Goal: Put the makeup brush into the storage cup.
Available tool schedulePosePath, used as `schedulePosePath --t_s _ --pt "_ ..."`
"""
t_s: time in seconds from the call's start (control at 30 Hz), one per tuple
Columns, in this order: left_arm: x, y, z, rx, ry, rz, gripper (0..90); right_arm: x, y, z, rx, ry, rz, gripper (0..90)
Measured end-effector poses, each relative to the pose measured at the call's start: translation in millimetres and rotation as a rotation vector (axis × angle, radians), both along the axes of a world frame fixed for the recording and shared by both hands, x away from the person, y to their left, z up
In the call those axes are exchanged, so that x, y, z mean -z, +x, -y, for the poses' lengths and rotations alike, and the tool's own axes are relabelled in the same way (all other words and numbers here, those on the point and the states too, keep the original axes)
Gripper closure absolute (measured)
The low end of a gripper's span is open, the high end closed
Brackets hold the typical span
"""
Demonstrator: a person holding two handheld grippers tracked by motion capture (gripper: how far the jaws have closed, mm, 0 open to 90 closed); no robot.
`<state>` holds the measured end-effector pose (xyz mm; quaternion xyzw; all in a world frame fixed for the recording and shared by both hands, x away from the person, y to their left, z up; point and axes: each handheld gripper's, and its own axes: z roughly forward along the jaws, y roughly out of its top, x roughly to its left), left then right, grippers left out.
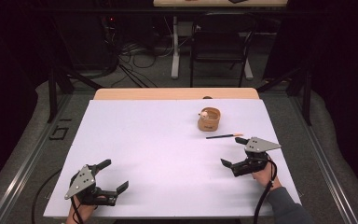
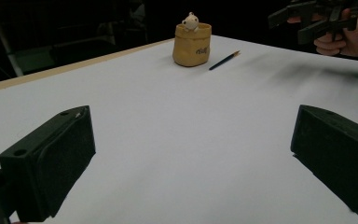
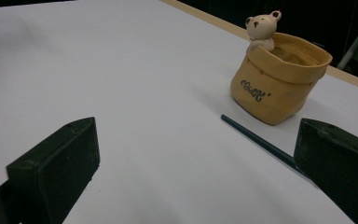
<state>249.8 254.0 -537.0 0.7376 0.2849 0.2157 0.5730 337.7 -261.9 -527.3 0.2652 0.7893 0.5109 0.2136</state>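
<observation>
Left tongs (image 1: pixel 115 175) gaping, white tabletop (image 1: pixel 158 140) bare

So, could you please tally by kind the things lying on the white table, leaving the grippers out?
Tan bag-shaped pot with a small bear figure on its rim: 1
Dark blue pencil: 1
Total: 2

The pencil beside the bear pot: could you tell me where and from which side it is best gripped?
Probably at mid-shaft, coming straight down from above with the right tongs, jaws set across its length. The pencil lies flat and thin on the white table, apart from the pot, so its middle is open.
</observation>
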Motion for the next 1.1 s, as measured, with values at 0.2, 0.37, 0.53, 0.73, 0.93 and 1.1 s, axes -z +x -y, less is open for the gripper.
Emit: schedulePosePath --t_s 0.2,0.37,0.53,0.73,0.93,1.1 --pt "-0.1 0.1 -0.1 0.001 0.001 0.0 0.0 1.6 12.9 -1.8 -0.023 -0.027 -0.027 0.0" --pt "0.0 0.0 -0.5 0.006 -0.002 0.0 0.0 -4.5 27.3 1.8 -0.028 -0.069 -0.056 0.0" --pt "-0.3 -0.4 -1.1 0.004 -0.006 0.003 0.0 -3.6 34.9 3.5 -0.046 -0.097 -0.062 0.0" --pt "0.2 0.2 0.0 0.013 -0.002 -0.001 0.0 -10.1 44.4 5.3 -0.062 -0.142 -0.075 0.0" --pt "0.1 -0.4 0.0 0.012 -0.006 -0.002 0.0 -19.3 53.9 6.7 -0.083 -0.215 -0.102 2.0" --pt "0.0 -0.4 0.0 0.012 -0.006 -0.001 0.0 -26.9 62.4 9.2 -0.104 -0.244 -0.114 1.5"
